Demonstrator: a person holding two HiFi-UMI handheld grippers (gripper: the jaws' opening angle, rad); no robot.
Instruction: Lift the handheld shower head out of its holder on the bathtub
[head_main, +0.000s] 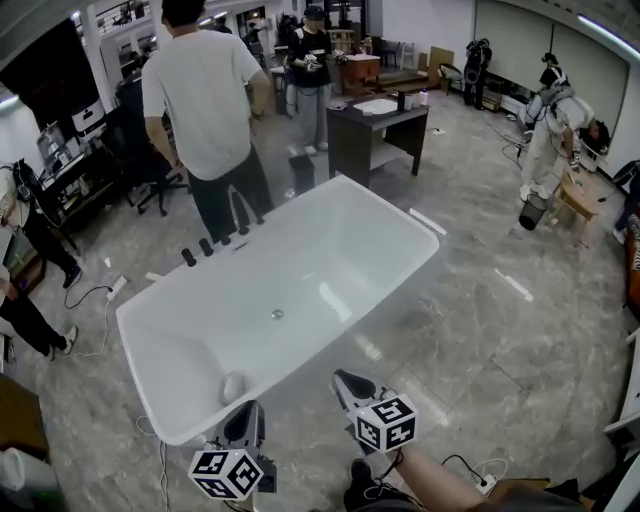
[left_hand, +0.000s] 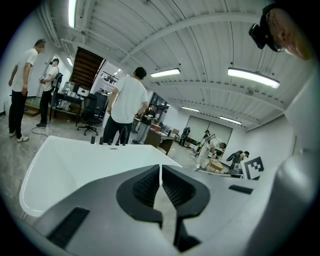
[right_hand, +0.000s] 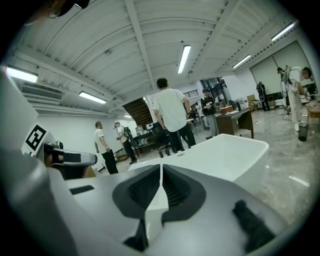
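This is the approach step, with nothing gripped yet. The left hand-held gripper (head_main: 248, 408) and the right hand-held gripper (head_main: 345, 378) both hover at the near end of the white bathtub (head_main: 330, 240). Each gripper view shows its jaws pressed together with nothing between them.

The handheld shower head must be among the row of black fittings (head_main: 222, 238) on the far rim, just in front of the person in the white T-shirt (head_main: 200, 90). At this range I cannot tell which piece it is. That row is well apart from both grippers, across the tub's whole length.

The next move calls for carrying one gripper along the tub to that rim. Its jaws must then spread, close on the shower handle, and draw it upward, clear of its holder.

Counted: two grippers, one bathtub with one drain (head_main: 277, 314), and about five black fittings — three short, two taller. At least four bystanders stand about.
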